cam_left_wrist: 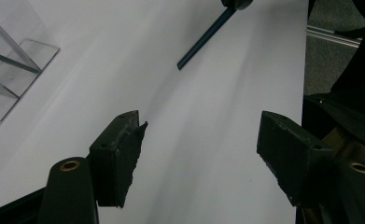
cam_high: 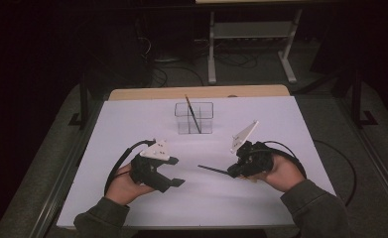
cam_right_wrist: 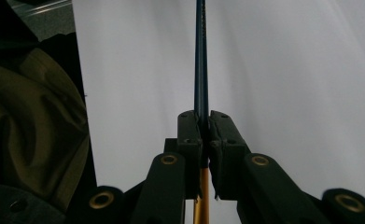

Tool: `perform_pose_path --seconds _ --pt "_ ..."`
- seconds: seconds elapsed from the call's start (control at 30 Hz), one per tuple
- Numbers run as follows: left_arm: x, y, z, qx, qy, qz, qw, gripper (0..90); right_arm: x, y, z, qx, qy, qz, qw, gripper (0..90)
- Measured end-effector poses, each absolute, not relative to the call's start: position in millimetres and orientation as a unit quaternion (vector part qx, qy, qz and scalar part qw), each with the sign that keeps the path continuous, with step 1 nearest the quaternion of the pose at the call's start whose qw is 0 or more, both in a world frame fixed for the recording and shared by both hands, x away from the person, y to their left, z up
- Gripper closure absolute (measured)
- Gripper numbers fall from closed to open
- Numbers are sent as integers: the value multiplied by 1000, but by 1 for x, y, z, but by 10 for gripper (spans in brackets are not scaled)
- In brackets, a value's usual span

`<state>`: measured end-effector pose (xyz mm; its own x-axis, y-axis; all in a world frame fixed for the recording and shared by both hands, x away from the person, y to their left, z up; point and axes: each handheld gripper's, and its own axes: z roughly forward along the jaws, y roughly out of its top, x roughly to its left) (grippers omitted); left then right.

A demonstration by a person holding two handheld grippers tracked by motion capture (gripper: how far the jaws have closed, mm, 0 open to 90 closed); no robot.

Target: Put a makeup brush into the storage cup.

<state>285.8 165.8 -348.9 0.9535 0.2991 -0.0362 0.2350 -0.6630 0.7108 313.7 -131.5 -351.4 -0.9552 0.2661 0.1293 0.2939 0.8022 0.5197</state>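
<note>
The right claw (cam_right_wrist: 201,122) is clamped on a pencil (cam_right_wrist: 201,56) that juts straight out beyond its tips.

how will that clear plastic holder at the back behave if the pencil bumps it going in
The clear holder looks thin-walled and light, so it would likely slide or tip. The pencil already leaning inside probably makes it tippier. The smooth white table gives little grip.

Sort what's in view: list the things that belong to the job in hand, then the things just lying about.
In the job:
- pencil, clamped in the right claw
- left claw, open, nothing between its jaws
- clear holder, with another pencil standing in it

Just there:
- white table
- metal stand beyond the table
</note>
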Motion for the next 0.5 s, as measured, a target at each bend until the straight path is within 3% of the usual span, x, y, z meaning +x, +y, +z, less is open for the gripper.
perform_pose_path --seconds 0.5 --pt "283 155 -349 921 121 32 370 388 303 -95 -350 -94 -957 -273 41 825"
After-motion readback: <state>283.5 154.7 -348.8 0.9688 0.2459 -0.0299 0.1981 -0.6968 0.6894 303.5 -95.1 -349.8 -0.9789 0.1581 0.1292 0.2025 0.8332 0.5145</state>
